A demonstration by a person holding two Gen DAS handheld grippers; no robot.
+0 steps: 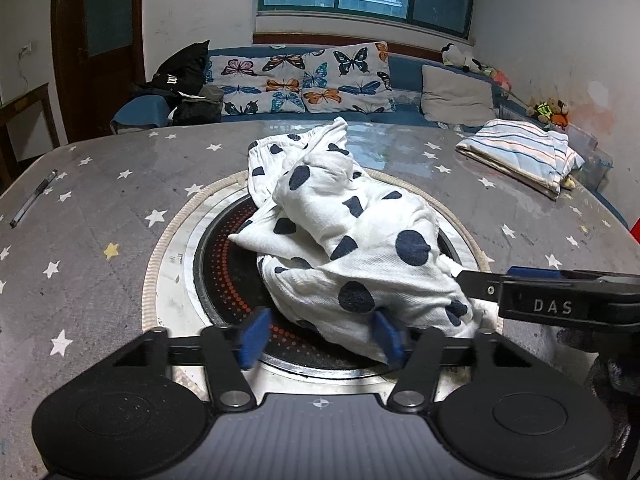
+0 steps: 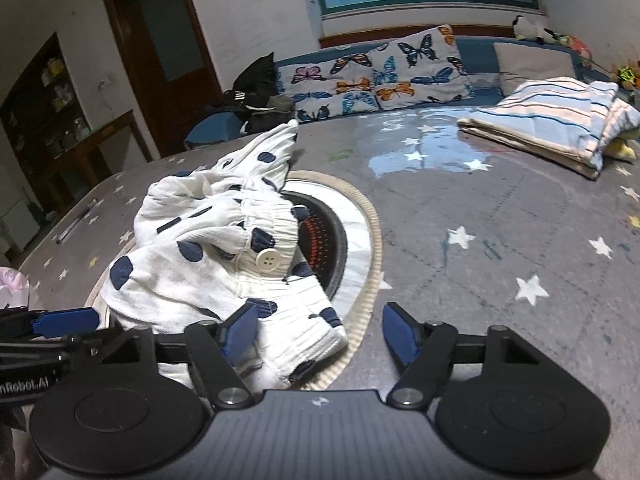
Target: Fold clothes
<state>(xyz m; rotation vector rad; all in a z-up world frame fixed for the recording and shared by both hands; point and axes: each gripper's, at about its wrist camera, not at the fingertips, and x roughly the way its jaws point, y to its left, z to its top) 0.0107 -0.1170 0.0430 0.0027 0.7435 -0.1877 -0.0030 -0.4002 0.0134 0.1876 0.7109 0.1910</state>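
Observation:
A crumpled white garment with navy dots (image 1: 344,232) lies in a heap over the round burner in the table's middle. It also shows in the right wrist view (image 2: 208,256), with a white button (image 2: 267,261) on its waistband. My left gripper (image 1: 320,334) is open at the heap's near edge, its right pad touching the cloth. My right gripper (image 2: 320,332) is open over the garment's near corner, its left pad against the cloth. The right gripper shows in the left wrist view (image 1: 560,292), reaching in from the right.
The grey star-print table (image 1: 100,208) has a round black burner (image 1: 224,272) with a pale ring. A folded striped cloth (image 1: 520,152) lies at the far right. A pen (image 1: 34,198) lies at the left edge. A sofa with butterfly cushions (image 1: 304,80) stands behind.

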